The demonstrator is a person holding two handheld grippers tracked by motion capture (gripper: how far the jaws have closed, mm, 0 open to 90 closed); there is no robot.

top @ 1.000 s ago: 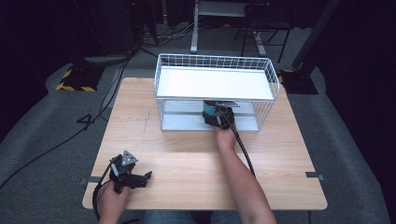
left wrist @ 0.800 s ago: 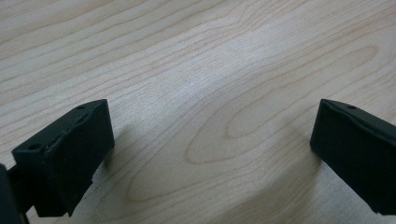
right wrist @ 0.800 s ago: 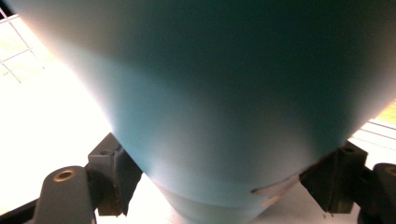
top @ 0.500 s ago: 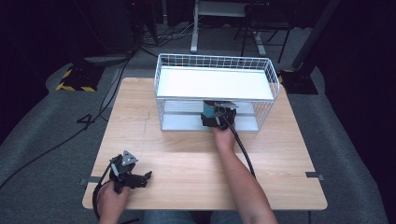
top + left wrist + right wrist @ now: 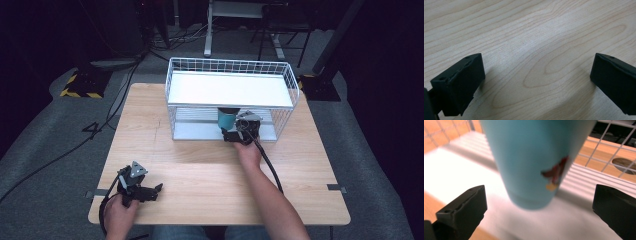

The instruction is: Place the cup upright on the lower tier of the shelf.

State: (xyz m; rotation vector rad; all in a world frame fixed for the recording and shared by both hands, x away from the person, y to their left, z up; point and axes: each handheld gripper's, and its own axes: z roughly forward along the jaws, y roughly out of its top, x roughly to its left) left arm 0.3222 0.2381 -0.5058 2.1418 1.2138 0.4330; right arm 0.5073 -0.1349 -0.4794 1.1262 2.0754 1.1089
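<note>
From the high view, the right gripper [image 5: 235, 131] sits at the wire rack's [image 5: 287, 79] lower shelf, the teal cup [image 5: 226, 118] just at its eleven o'clock. The left gripper [image 5: 150, 192] rests at seven o'clock on the table [image 5: 200, 165]. Left gripper view: jaws wide, bare wood between. Right gripper view: jaws just sprung wide, cup [image 5: 534, 157] at twelve o'clock between them, untouched.
</note>
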